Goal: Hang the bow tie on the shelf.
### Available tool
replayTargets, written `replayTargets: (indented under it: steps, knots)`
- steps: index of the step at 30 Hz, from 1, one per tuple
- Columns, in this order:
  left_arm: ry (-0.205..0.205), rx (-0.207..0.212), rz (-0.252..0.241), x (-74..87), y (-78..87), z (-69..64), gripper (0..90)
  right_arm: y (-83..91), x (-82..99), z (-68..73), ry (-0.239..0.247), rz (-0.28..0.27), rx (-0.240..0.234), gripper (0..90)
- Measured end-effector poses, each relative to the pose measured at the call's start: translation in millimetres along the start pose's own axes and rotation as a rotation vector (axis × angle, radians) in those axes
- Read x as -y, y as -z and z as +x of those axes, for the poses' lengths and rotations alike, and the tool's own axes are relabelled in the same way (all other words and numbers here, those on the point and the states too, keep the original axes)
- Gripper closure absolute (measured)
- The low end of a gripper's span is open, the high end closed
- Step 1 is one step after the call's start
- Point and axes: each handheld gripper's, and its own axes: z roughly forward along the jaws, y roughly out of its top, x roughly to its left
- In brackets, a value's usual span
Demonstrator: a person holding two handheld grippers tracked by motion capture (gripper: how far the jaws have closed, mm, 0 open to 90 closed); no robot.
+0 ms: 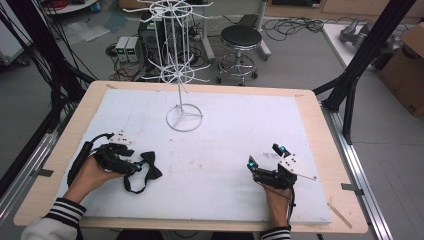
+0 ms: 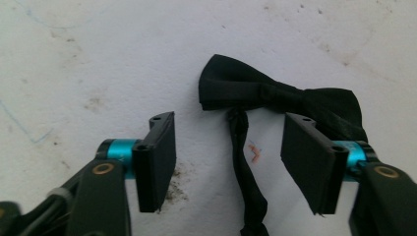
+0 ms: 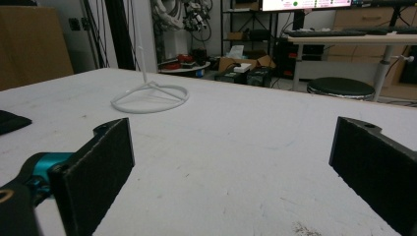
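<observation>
A black bow tie (image 1: 150,165) with its looped strap lies flat on the white mat at the front left. My left gripper (image 1: 134,168) is right against it, open. In the left gripper view the bow tie (image 2: 275,98) lies just past the jaws and its strap (image 2: 246,172) runs down between them; my left gripper (image 2: 236,162) touches neither. My right gripper (image 1: 265,156) rests open at the front right, and in its own view my right gripper (image 3: 231,172) has bare mat between the jaws. A white wire display stand (image 1: 181,75) rises at the mat's far middle, its ring base (image 3: 150,98) on the mat.
The white mat (image 1: 225,135) covers a wooden table (image 1: 320,130). Behind the table stand a black round stool (image 1: 241,45), electronics boxes (image 1: 127,47) and cables on the floor. Black frame posts (image 1: 365,55) rise at the right, near a cardboard box (image 1: 407,70).
</observation>
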Motion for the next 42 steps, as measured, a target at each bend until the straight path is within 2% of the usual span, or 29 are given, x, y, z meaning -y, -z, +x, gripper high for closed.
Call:
replayTargets:
  steps: [3,7,16,21,22,23,24,26,28,34,42]
  knots:
    - [-0.011,-0.011,0.015,-0.6,-2.4,-2.1,40.8,0.1,0.0,0.0,-0.001,0.0,0.0,2.1]
    - [0.022,-0.018,0.056,-1.4,-6.0,-2.2,46.2,0.3,0.1,0.5,0.0,0.0,-0.004,2.1]
    - [0.029,-0.009,0.101,-2.6,-12.6,-4.3,56.1,0.2,0.0,0.6,0.002,0.001,-0.003,2.1]
    - [0.062,-0.001,0.125,-5.0,-15.7,-5.7,69.6,0.2,0.0,0.7,0.0,0.003,-0.004,2.1]
    - [0.062,-0.012,0.128,-5.4,-15.7,-6.4,69.6,0.2,0.0,0.7,0.0,0.003,-0.004,2.1]
    - [0.065,-0.012,0.131,-5.8,-15.7,-6.0,75.2,0.1,0.0,0.6,0.003,0.003,-0.003,2.1]
    - [0.077,-0.017,0.13,-6.0,-15.7,-5.8,75.2,0.1,0.0,0.6,0.003,0.003,-0.003,2.1]
    - [0.078,-0.017,0.133,-6.0,-15.5,-5.1,84.7,0.1,0.0,0.7,0.002,0.004,-0.003,2.1]
    - [0.081,-0.014,0.133,-6.3,-15.1,-5.7,86.7,0.0,0.0,0.4,0.005,0.003,-0.003,2.1]
    - [0.08,-0.023,0.113,-6.7,-13.4,-6.2,87.0,-0.3,-0.1,0.6,0.006,0.004,-0.003,2.1]
    - [0.09,-0.03,0.036,-6.1,-3.3,-3.1,87.1,-0.4,0.0,0.7,0.006,0.004,-0.001,2.1]
